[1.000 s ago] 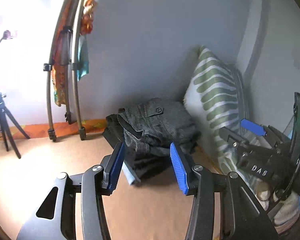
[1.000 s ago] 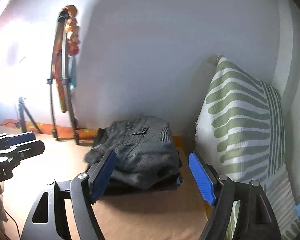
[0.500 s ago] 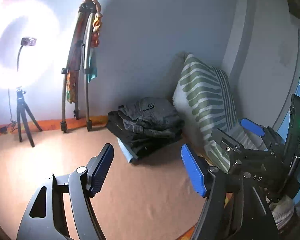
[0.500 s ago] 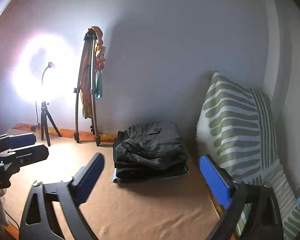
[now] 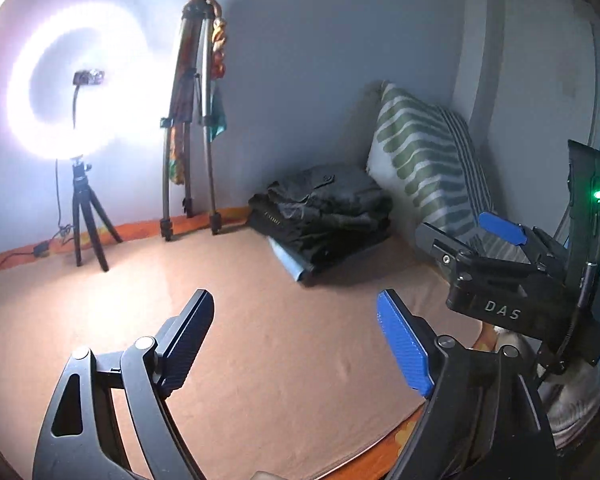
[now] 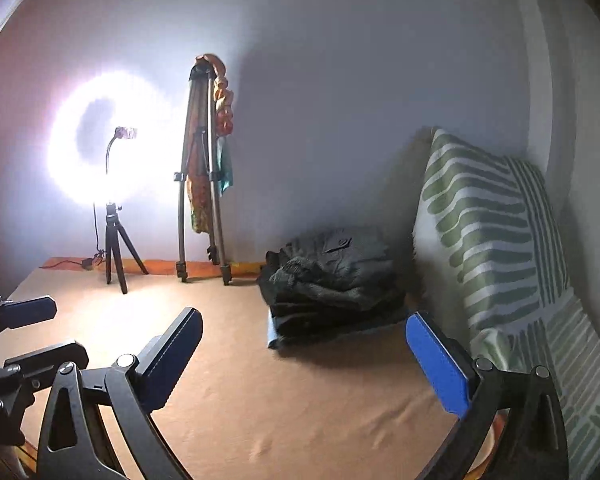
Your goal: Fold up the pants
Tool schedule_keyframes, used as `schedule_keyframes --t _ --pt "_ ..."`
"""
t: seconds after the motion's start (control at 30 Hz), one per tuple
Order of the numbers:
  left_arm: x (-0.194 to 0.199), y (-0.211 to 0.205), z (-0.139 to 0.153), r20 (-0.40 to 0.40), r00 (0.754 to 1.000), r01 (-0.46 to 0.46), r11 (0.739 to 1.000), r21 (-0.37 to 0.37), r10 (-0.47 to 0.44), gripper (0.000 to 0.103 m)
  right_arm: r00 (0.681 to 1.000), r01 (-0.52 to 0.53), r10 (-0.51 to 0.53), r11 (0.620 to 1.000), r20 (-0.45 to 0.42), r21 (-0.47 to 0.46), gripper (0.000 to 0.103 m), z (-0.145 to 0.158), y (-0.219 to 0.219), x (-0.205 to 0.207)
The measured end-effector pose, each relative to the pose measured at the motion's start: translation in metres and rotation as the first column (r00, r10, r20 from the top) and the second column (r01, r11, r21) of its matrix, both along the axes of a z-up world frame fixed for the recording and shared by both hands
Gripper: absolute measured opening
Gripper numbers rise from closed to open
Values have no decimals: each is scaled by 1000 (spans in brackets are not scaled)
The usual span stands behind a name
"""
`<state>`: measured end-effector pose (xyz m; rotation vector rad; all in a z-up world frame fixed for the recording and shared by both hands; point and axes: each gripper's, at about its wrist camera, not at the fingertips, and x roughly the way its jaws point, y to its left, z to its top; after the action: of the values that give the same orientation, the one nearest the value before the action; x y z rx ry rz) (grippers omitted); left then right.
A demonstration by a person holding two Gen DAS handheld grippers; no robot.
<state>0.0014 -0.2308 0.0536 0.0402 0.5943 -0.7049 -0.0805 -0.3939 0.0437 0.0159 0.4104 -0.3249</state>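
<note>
A stack of folded dark grey pants (image 5: 324, 212) lies on the tan bed sheet (image 5: 260, 340) at the far side, against the wall and beside a pillow; it also shows in the right wrist view (image 6: 336, 280). A light blue folded garment (image 5: 290, 262) sits at the bottom of the stack. My left gripper (image 5: 296, 340) is open and empty, well back from the stack. My right gripper (image 6: 304, 356) is open and empty, also back from the stack. The right gripper's body shows at the right of the left wrist view (image 5: 500, 276).
A green-and-white striped pillow (image 6: 488, 232) leans on the wall to the right of the stack. A lit ring light on a small tripod (image 5: 84, 216) and a folded tripod draped with cloth (image 5: 192, 120) stand at the far edge. The bed's near edge (image 5: 400, 440) is orange.
Both grippers have pulled back from the stack of pants, which now looks smaller and farther. Both have opened wider. The ring light has come into view.
</note>
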Motion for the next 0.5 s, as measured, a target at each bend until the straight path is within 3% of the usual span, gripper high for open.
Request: schedule_keyframes --t 0.5 --pt "16 33 -29 -23 995 -101 995 -2 101 84 999 -8 9 999 -33 33 103 -32 10 23"
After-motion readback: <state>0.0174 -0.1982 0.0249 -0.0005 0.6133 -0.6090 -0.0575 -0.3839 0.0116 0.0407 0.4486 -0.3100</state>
